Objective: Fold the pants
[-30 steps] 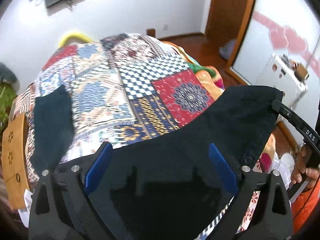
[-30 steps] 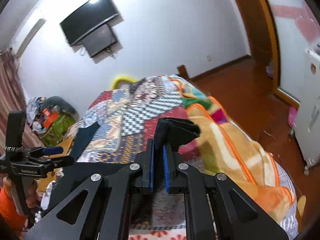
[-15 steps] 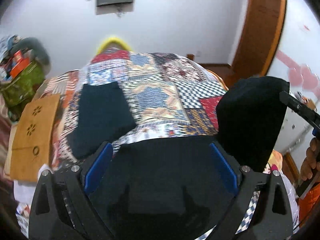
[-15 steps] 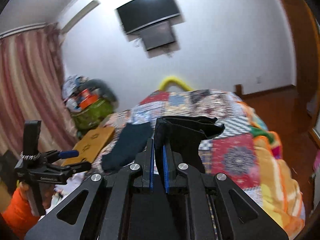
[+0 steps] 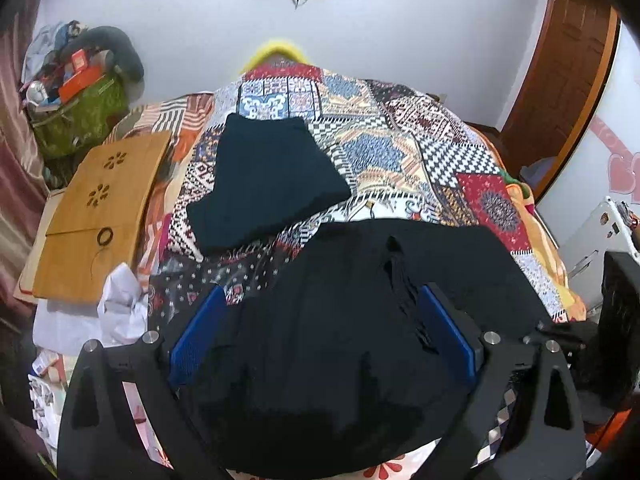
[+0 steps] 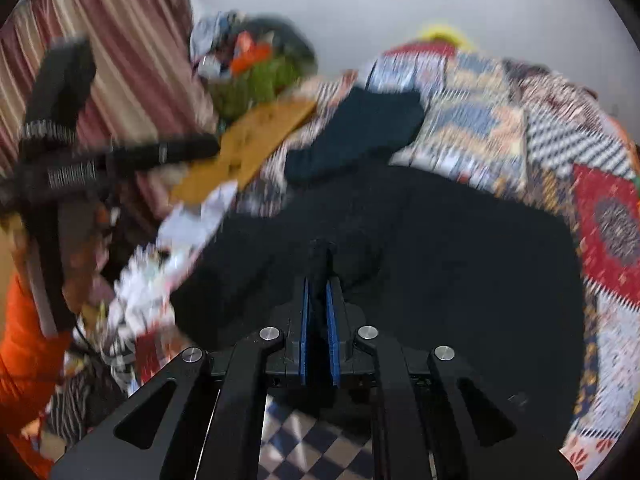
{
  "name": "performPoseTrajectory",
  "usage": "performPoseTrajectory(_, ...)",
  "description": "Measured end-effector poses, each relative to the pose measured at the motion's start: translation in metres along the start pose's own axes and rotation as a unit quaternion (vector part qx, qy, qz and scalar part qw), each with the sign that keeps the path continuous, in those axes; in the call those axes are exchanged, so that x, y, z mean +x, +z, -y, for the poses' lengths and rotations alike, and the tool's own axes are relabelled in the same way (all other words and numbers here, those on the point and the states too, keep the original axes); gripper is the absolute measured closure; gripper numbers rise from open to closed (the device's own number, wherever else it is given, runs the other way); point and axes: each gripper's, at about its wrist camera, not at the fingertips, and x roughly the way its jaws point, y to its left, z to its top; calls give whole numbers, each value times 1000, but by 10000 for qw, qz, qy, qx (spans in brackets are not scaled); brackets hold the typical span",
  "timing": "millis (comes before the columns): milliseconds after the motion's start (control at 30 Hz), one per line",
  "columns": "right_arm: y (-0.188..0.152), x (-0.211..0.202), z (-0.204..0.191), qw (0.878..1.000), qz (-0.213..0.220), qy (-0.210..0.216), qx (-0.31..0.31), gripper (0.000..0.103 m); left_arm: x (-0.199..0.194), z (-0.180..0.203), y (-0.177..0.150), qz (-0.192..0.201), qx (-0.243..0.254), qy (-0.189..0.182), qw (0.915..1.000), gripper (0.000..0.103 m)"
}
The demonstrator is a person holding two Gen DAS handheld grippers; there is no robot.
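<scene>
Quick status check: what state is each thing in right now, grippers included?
Black pants: spread on the bed, partly folded.
Dark green garment: folded, lying flat further up the bed.
Right gripper: shut on a fold of the black pants.
Left gripper: jaws wide apart, black pants between them; pad contact unclear.
Wooden board: flat beside the bed.
Door: closed, as far as shown.

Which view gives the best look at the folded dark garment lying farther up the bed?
The left wrist view: the folded garment is sharp and fully outlined against the quilt. In the right wrist view the garment is smeared by motion blur, and its lower edge merges with the black pants.
</scene>
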Motion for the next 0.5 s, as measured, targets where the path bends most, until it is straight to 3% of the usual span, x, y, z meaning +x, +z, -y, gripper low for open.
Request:
performPoseTrajectory(167,0,-9,0,9996,-158,-8,-229,87,6,11,0,-80,37,-49,9999,5)
performPoseTrajectory(333,18,-47,11,9996,270,56,56,73,10,34,13,-39,246,-174,9995,5)
performPoseTrajectory(500,37,-73,45,9961,701,-530,-27,69,25,70,32,-76,632,-347,9974,5)
